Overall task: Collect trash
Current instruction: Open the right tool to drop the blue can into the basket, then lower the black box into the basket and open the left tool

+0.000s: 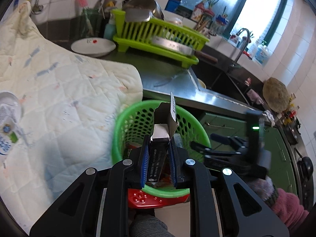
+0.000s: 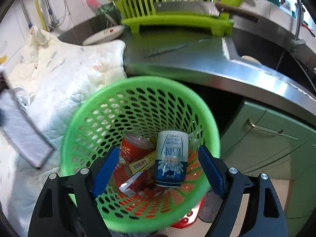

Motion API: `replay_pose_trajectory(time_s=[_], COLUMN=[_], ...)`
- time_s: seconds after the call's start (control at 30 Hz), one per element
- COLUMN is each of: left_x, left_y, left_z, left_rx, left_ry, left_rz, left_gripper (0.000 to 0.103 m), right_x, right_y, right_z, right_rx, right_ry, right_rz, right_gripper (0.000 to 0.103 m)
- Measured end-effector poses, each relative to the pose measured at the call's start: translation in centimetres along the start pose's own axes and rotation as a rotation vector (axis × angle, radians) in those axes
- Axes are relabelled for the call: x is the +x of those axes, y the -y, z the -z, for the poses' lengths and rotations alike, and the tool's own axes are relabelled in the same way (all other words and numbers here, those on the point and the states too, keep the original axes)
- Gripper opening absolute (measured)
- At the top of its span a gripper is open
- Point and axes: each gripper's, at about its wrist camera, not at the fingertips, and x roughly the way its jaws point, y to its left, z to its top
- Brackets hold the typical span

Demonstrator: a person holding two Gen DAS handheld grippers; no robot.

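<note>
Over a green perforated plastic basket (image 2: 138,106), the left tool (image 1: 158,164) grips a small torn dark-and-silver cardboard carton (image 1: 158,148), while the right tool (image 2: 158,169) hangs with jaws apart and empty above a blue-and-white drink can (image 2: 171,158) and a red paper cup (image 2: 136,148) lying inside. Drop-off looks to be the step in hand: next, the left tool must open so the carton falls in. Beyond lie a white quilted cloth (image 1: 69,90) and the steel worktop (image 2: 197,59) with its lime-green plastic dish rack (image 2: 177,6).

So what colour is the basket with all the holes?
Bright green basket, seen best from the right wrist.
</note>
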Motion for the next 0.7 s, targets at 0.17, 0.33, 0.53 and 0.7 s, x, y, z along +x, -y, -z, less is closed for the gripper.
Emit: replay_pose_trajectory(time_s=[0.17,0.33,0.53,0.7], left_x=[3.3,6.0,6.8,5.8], left_y=[0.4,0.5,0.8,0.6], left_z=[0.1,0.5,0.8,1.0], left_rx=[0.007,0.017,0.022,0.02], left_ry=[-0.056,-0.11,-0.13,-0.118], left_rz=[-0.024,-0.056,-0.071,-0.083], left_gripper=[0.018,0.02,0.047,0.048], right_x=[-2.1,-3.6,-4.1,-4.8], right_y=[0.6,1.2,1.7,1.4], right_z=[0.7,1.5,2.0,2.2], right_rx=[0.015,0.031,0.056,0.053], right_ry=[0.044,0.066,0.072,0.084], right_rz=[-0.026,-0.048,-0.064,-0.07], right_gripper=[0.08,0.08,0.08,0.08])
